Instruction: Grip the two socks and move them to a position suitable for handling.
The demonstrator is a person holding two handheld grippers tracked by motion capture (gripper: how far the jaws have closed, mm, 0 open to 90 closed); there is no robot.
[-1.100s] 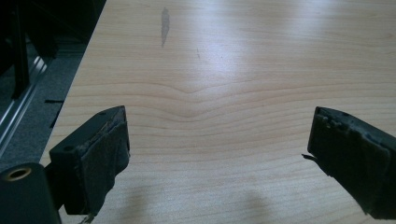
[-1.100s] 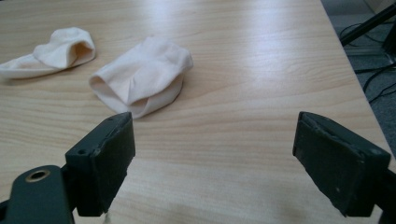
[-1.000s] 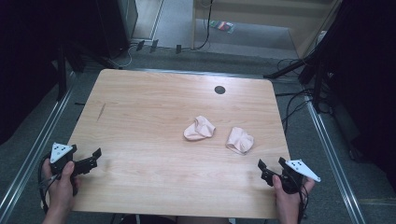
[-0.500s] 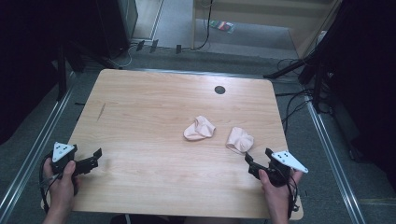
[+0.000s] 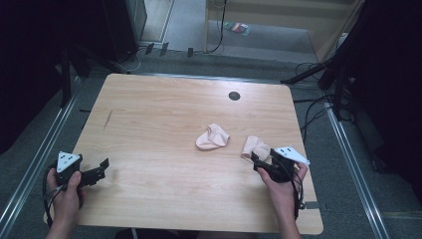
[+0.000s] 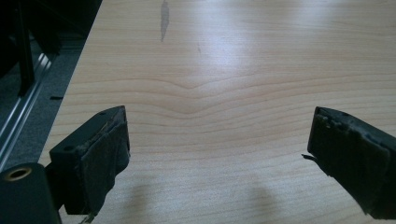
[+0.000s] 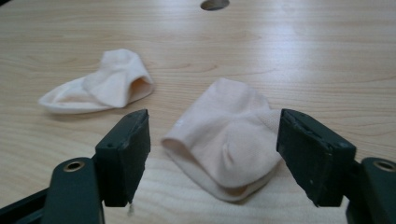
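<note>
Two pale pink socks are lying on the wooden table (image 5: 149, 114), right of its middle. The nearer sock (image 7: 229, 140) is sitting at about four o'clock from the table's centre in the high view, close to the right edge, and the right gripper (image 7: 212, 154) is hovering right at it. In the right gripper view its two jaws are standing wide apart on either side of that sock, released and gripping nothing; whether they are touching the cloth I cannot tell. The sock's open cuff is facing the camera, and its lower edge is partly cut off behind the jaws. In the high view this sock (image 5: 256, 147) is half hidden by the gripper (image 5: 260, 162) and its grey plate.

The second sock (image 5: 213, 138) is lying crumpled at about nine o'clock from the first, apart from it, with nothing touching it. In the right gripper view it (image 7: 100, 84) is showing at ten o'clock.

A dark round hole (image 5: 234, 95) is sitting in the tabletop toward twelve o'clock, near the far edge. A short dark mark (image 5: 108, 118) is showing on the wood at the left.

The left gripper (image 5: 99, 169) is resting at eight o'clock, near the table's left edge, well apart from both socks. Its jaws are spread open over bare wood, holding nothing.

No writing or labels are readable anywhere.
</note>
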